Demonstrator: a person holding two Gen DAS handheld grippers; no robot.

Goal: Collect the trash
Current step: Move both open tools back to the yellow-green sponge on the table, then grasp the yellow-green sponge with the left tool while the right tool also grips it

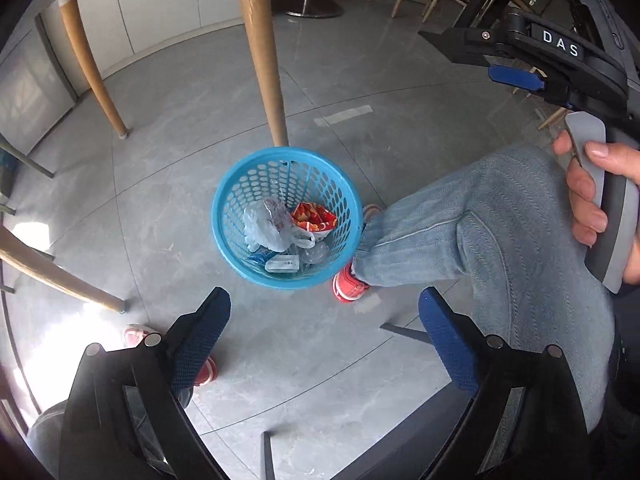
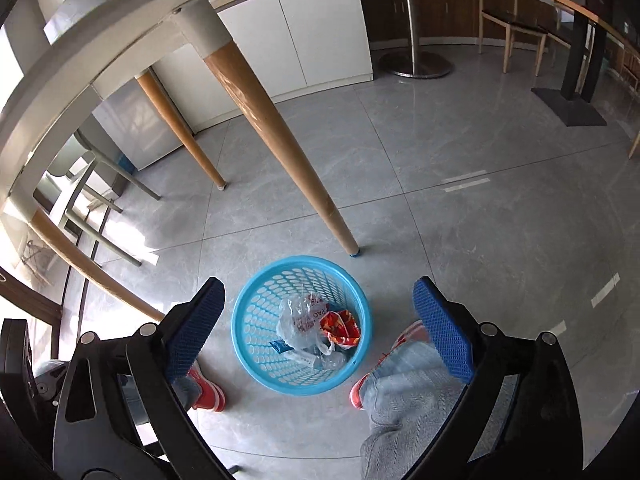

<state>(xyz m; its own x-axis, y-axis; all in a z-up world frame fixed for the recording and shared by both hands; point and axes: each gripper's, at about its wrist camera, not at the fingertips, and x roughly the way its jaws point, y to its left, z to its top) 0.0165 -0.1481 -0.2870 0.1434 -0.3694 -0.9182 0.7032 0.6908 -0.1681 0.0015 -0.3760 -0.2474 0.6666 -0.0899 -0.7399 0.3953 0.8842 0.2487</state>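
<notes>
- Nearest the lens in the left wrist view are the blue pads of the left gripper (image 1: 325, 320) — spread wide, with nothing between them. The right gripper (image 2: 319, 312) is spread the same way in its own view, and it too is empty.
- The trash is already in the blue basket (image 1: 224, 216) on the grey tiled floor (image 1: 168, 184): a crumpled clear plastic bag (image 1: 266, 226), a red snack wrapper (image 1: 314, 218) and some flat clear packets beneath them. No loose litter shows on the floor in either view, so I judge the collecting close to done.
- The basket stands just in front of the table leg (image 1: 264, 60) and between the person's red shoes; the right shoe (image 1: 348, 286) looks to be touching or nearly touching its rim. A step or a shifted foot could knock the light basket over — and spill everything.
- The plastic bag sits high in the pile. It is light and springy, so it may unfold and creep up over the rim, or blow out in a draught.
- The right hand (image 1: 600, 196) holds its tool close over the bent knee; a swing of either tool could clip the table leg or the other tool.
- The perforated wall may let small scraps slip through if the basket is carried.
</notes>
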